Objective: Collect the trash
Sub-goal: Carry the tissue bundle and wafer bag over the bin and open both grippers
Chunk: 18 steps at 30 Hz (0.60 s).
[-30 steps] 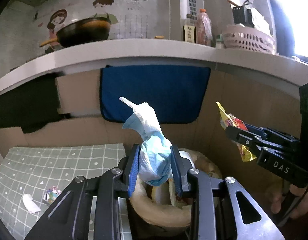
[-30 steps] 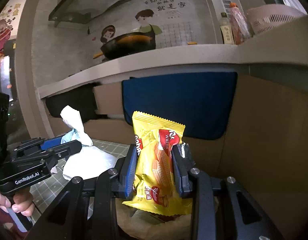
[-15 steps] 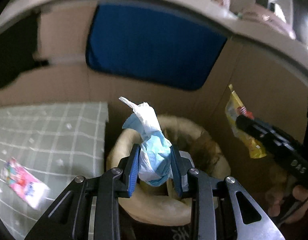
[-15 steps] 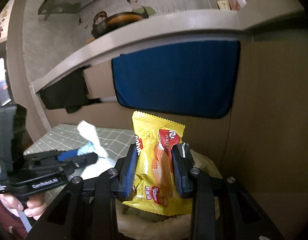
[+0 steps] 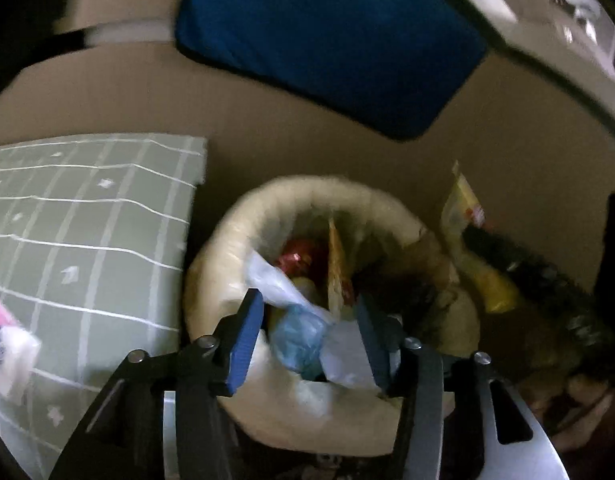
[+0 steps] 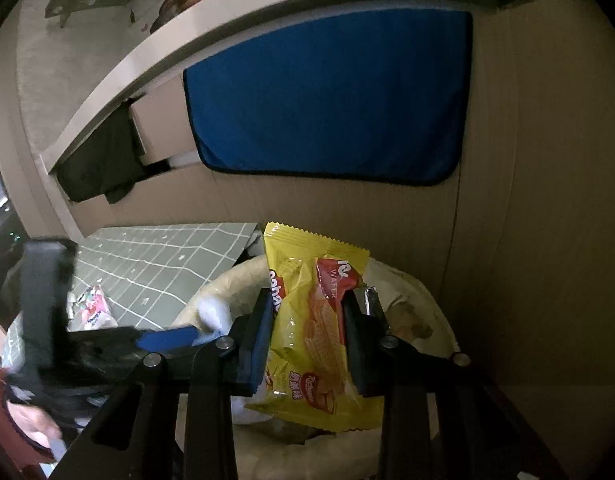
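A bin lined with a pale bag (image 5: pixel 227 248) stands below both grippers, with several wrappers inside. My left gripper (image 5: pixel 307 304) hangs over its mouth and its jaws are opening. The blue-and-white crumpled wad (image 5: pixel 297 340) sits low between the pads, loose, and neither pad presses on it. My right gripper (image 6: pixel 307 300) is shut on a yellow wafer packet (image 6: pixel 311 320) over the bin's rim (image 6: pixel 419 292). That packet (image 5: pixel 463 204) also shows, blurred, at the right of the left wrist view. The left gripper's blue pad (image 6: pixel 167 338) reaches in from the left.
A green checked mat (image 5: pixel 87 220) lies left of the bin, with a pink-and-white wrapper (image 6: pixel 91 308) on it. A cardboard wall with a blue cloth (image 6: pixel 327 96) rises close behind. A counter edge (image 6: pixel 227 12) overhangs above. A hand (image 6: pixel 27 424) holds the left gripper.
Both grippers have sunk toward the bin and tilted down. The left jaws have spread, and the wad has dropped from upright between the pads to low over the bin.
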### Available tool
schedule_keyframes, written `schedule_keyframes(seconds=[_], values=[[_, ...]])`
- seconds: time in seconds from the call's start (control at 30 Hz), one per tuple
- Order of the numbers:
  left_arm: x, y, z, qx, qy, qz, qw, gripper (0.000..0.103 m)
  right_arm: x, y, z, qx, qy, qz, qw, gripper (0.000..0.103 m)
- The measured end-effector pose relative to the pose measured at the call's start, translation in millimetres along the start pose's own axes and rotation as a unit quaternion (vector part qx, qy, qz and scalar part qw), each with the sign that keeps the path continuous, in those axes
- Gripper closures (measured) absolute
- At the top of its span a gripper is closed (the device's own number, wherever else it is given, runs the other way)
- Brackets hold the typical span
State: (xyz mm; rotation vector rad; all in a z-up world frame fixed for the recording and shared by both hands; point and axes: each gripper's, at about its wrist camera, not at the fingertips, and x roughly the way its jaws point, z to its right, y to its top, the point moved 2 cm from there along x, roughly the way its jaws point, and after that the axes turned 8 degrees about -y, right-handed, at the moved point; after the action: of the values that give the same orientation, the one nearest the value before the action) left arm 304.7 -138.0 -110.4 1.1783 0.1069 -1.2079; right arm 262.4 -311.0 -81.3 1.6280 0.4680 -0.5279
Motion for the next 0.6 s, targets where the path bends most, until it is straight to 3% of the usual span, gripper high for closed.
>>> schedule_keyframes(seconds=[0.23, 0.37, 0.6], values=[[-68.5, -6.1, -12.5, -0.010, 0.033, 0.070, 0.9970, 0.052, 16.1, -4.3, -14.2, -0.007, 0.005, -0.017, 1.000, 0.069], [-95.8, -12.8, -22.5, -0.024, 0.036, 0.085, 0.9954, 0.052, 19.3, -4.8, -21.2, -0.007, 0.008, -0.015, 1.000, 0.048], [-136.5, -26.0, -33.1, -0.029, 0.078, 0.116, 0.9898, 0.052, 13.5, -6.7, -40.1, -0.043, -0.022, -0.015, 0.999, 0.048]])
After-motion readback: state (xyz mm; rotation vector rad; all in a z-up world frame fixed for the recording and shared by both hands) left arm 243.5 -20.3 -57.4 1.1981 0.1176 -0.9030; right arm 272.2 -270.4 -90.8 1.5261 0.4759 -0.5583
